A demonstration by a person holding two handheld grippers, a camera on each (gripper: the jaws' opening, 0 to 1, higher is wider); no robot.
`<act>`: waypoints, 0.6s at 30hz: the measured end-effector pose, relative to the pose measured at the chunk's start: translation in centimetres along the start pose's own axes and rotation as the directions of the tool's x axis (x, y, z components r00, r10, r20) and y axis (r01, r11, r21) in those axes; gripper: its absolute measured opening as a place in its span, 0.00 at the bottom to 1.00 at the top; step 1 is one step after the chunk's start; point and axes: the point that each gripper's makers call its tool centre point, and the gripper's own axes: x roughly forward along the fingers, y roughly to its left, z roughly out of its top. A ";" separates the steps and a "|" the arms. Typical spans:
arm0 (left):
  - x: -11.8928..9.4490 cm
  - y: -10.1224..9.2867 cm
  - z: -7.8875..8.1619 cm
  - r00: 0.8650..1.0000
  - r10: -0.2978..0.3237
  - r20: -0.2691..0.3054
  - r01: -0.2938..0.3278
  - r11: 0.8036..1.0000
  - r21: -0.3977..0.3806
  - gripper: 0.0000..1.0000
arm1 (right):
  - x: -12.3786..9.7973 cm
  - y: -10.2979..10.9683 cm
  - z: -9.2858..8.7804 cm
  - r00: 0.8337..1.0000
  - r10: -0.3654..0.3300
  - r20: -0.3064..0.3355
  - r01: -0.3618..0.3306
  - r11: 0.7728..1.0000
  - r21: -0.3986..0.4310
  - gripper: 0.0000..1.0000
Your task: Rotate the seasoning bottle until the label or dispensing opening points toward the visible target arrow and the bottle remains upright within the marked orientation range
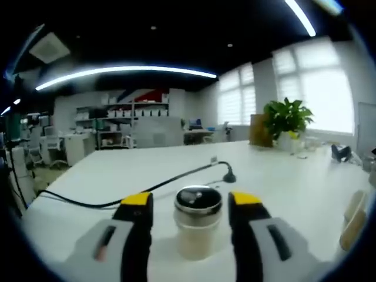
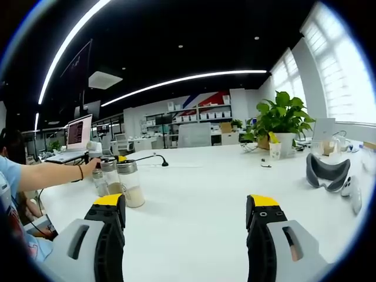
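White bench (image 1: 117, 170): seasoning bottle (image 1: 197, 220) upright (steel cap) between my left hand-held gripper (image 1: 192, 205) jaws, contact unclear. Right hand-held gripper (image 2: 187, 207) spread, pinching nothing; bottle (image 2: 130, 183) ahead-left.

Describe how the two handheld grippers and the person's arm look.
Left gripper and right gripper match: light grey bodies with dark slots, black jaws capped by yellow tips. The person's arm shows a light blue short sleeve and a dark wristband.

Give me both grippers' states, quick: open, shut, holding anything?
Left gripper: open, jaws either side of the seasoning bottle, gaps visible, not gripping.
Right gripper: open wide, holding nothing, over bare table.
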 end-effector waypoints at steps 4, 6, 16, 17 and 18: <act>0.1 -0.2 -0.4 1.000 -0.002 -0.010 0.002 1.000 0.026 0.47 | -0.4 -0.2 0.6 1.000 -0.014 0.007 0.014 0.999 -0.038 0.88; 0.3 -0.3 -0.5 1.000 -0.005 -0.017 0.005 0.999 0.045 0.46 | -0.4 -0.4 0.6 1.000 -0.019 0.013 0.020 0.999 -0.034 0.88; 0.9 -0.6 -1.0 1.000 0.009 -0.023 -0.007 0.995 0.101 0.36 | 0.0 -0.6 0.1 1.000 -0.013 -0.006 0.013 1.000 0.010 0.87; 0.8 -0.4 -1.1 0.999 0.018 -0.027 -0.015 0.994 0.105 0.36 | 0.0 -0.7 0.1 1.000 -0.014 -0.007 0.014 1.000 0.010 0.87; 0.8 -0.3 -1.1 0.999 0.025 -0.025 -0.023 0.995 0.102 0.36 | 0.0 -0.8 0.0 1.000 -0.016 -0.008 0.016 1.000 0.011 0.87</act>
